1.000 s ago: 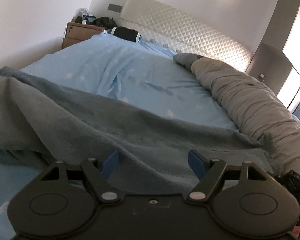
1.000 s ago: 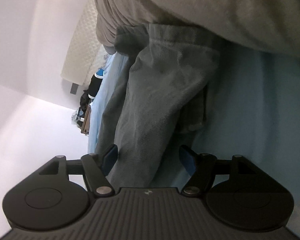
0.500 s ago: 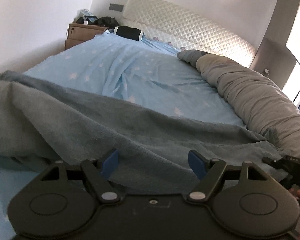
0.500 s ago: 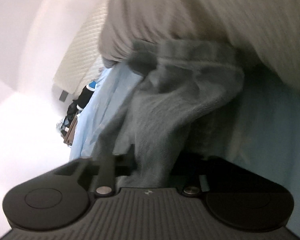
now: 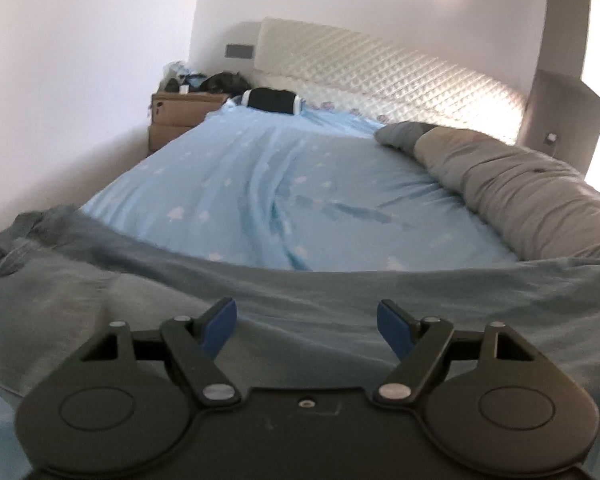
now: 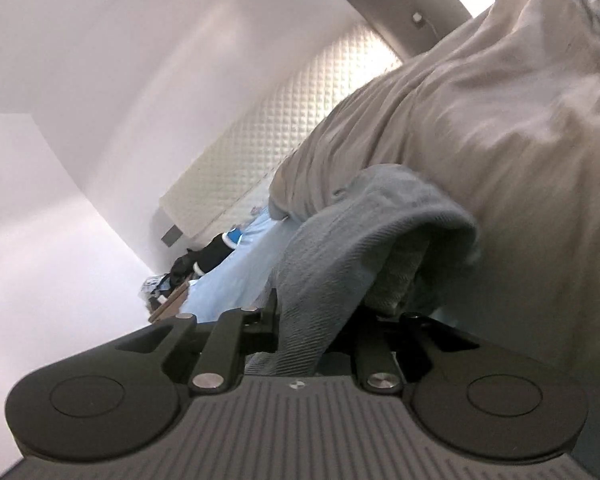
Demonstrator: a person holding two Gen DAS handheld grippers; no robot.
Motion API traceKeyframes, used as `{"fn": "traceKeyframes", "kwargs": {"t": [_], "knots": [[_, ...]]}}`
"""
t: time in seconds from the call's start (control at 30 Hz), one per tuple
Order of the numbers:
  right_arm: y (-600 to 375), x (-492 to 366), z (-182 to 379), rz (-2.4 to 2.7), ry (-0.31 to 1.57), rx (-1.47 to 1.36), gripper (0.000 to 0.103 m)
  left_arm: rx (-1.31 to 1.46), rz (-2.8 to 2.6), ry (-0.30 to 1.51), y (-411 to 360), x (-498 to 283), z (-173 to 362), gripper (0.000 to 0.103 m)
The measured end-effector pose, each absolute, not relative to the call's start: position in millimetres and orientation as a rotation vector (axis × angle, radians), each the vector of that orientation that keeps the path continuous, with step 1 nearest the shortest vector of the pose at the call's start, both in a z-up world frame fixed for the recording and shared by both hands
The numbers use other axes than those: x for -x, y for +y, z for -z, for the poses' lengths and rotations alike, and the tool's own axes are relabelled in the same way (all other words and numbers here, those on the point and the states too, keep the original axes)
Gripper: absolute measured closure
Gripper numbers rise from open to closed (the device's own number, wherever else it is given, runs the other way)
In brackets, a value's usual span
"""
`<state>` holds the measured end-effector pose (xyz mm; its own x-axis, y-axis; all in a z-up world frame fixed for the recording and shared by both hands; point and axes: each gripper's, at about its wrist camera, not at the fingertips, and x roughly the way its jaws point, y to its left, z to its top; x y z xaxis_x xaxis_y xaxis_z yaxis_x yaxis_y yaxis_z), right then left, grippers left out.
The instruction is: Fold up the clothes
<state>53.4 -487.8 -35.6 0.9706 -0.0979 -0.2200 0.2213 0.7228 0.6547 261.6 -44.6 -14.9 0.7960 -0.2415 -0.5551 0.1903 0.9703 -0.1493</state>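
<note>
No brand name, label or readable writing shows anywhere; the only mark is a small pale emblem on the ribbed body of the right gripper (image 6: pixel 300 334), too small to make out. The grey-green garment (image 5: pixel 308 320) lies spread across the near end of the bed (image 5: pixel 300 192), over a light blue sheet printed with small white shapes. The left gripper (image 5: pixel 306 320) hovers just above the cloth with its blue fingers (image 5: pixel 220 322) spread wide and released, nothing between them. In the right wrist view the jaws have just been closing and are now clenched on a bunched edge of the same garment, which rises in a fold out of the narrow gap and hangs against the beige duvet (image 6: pixel 480 120) heaped along that side of the bed. The fingers themselves are hidden by the cloth. Behind stands a quilted cream headboard (image 5: pixel 400 64), a dark bolster (image 5: pixel 272 100) at the head of the bed, and a wooden nightstand (image 5: pixel 176 120) with dark clutter on top
</note>
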Motion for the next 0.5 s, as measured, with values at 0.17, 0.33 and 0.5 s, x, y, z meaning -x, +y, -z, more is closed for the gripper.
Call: {"fn": "traceKeyframes", "kwargs": {"t": [0.17, 0.33, 0.5], "knots": [[-480.2, -62.4, 39.4, 0.21, 0.191, -0.642, 0.088, 0.055, 0.214, 0.668, -36.9, -272.0, 47.4, 0.028], [-464.0, -72.9, 40.6, 0.269, 0.201, -0.56, 0.087, -0.047, 0.254, 0.669, -37.6, -269.1, 61.8, 0.028], [-418.4, -114.2, 22.2, 0.371, 0.141, -0.376, 0.087, -0.043, 0.303, 0.651, -26.5, -267.4, 62.5, 0.028]]}}
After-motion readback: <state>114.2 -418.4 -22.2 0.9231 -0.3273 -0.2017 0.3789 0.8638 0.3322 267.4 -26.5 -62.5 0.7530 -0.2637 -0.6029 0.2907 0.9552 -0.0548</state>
